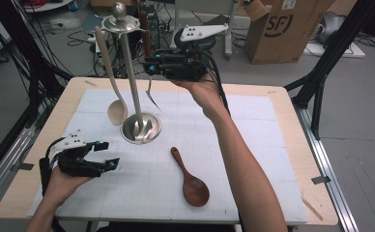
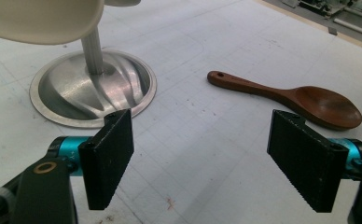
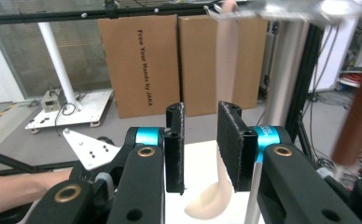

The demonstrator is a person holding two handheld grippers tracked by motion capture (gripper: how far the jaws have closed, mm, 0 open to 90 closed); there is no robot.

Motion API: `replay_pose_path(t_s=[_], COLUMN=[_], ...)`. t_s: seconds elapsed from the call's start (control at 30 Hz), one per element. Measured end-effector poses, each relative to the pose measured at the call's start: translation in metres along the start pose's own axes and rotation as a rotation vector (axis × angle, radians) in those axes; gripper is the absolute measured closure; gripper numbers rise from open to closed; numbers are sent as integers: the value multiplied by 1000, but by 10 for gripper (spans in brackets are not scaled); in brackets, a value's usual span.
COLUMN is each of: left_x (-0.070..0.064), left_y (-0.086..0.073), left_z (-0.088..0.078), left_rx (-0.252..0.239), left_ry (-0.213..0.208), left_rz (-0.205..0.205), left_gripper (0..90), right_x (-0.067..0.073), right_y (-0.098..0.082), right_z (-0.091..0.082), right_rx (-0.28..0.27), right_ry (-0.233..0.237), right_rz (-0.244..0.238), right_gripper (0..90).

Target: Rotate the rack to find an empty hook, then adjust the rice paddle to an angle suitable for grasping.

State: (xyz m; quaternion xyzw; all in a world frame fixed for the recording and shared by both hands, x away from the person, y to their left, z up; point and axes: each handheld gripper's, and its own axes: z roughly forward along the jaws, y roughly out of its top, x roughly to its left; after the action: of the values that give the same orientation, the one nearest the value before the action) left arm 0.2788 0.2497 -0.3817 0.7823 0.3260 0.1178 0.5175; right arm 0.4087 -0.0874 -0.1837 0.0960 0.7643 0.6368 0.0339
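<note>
Steel is carrying most of the load already: the tall metal utensil stand with a round dished base (image 1: 140, 126) is holding a cream plastic spoon (image 1: 112, 87) on its left hook and a brown-handled utensil (image 1: 148, 67) on its right. By my reading, one piece is remaining: the dark wooden rice spoon (image 1: 191, 181), lying flat on the near part of the white mat (image 1: 253, 145). The right gripper (image 1: 149, 67) is hanging beside the brown handle, jaws slightly parted and empty (the handle is sitting outside them). The left gripper (image 1: 108, 154) is resting near left, jaws wide apart and empty, with the wooden spoon well to its right.
</note>
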Motion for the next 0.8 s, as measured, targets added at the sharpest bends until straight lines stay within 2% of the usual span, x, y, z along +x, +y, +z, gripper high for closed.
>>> replay_pose_path(t_s=[0.17,0.4,0.6,0.8], left_x=[0,-1,0,-1], left_y=[0,0,0,-1], left_z=[1,1,1,1], left_rx=[6,8,2,9], left_ry=[5,4,5,8], left_rz=[3,3,-2,7], left_gripper=[233,233,233,232], right_x=[-2,-1,2,4], right_y=[-16,-47,-70,-94], right_z=[-16,-32,-36,-38], right_rx=[3,27,64,97], right_ry=[-28,-52,-72,-93], right_rz=[26,85,99,131], right_gripper=[666,619,596,585])
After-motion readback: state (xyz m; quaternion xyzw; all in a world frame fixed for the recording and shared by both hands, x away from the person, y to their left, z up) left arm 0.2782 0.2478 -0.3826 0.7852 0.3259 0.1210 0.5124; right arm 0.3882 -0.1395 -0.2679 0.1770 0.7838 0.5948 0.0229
